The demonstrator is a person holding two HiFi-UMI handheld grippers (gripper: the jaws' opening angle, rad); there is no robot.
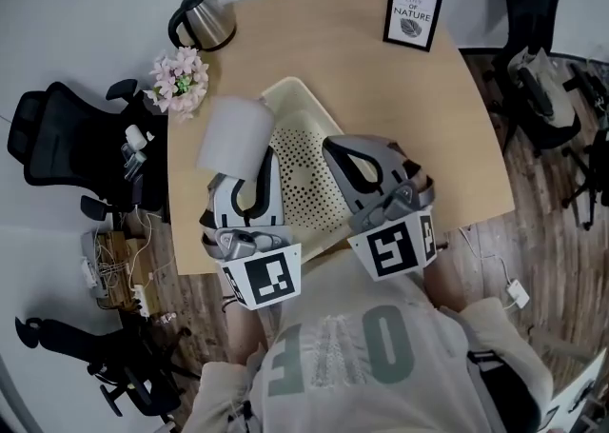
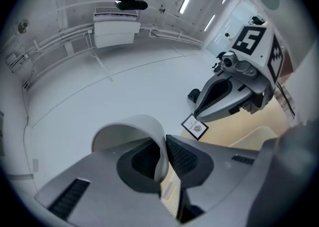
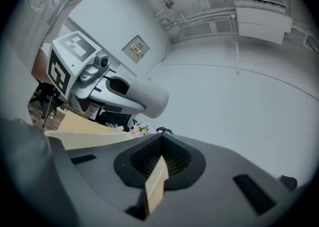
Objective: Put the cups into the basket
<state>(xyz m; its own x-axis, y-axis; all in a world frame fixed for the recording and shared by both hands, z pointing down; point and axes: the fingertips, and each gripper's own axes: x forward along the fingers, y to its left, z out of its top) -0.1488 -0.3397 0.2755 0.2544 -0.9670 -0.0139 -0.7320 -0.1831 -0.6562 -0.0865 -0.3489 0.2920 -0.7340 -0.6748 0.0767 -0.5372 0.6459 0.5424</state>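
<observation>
White cup [image 1: 236,136] clamped by its wall between left gripper [image 2: 164,157] jaws, above left edge of cream perforated basket [image 1: 297,96]; right gripper [image 3: 159,160] jaws closed, empty, over basket's right side

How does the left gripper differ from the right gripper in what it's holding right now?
The left gripper is shut on the thin wall of the white cup. The right gripper is shut on the rim of the cream basket. In the head view, the left gripper sits at the basket's left edge and the right gripper at its right edge. Both are closed on something.
</observation>
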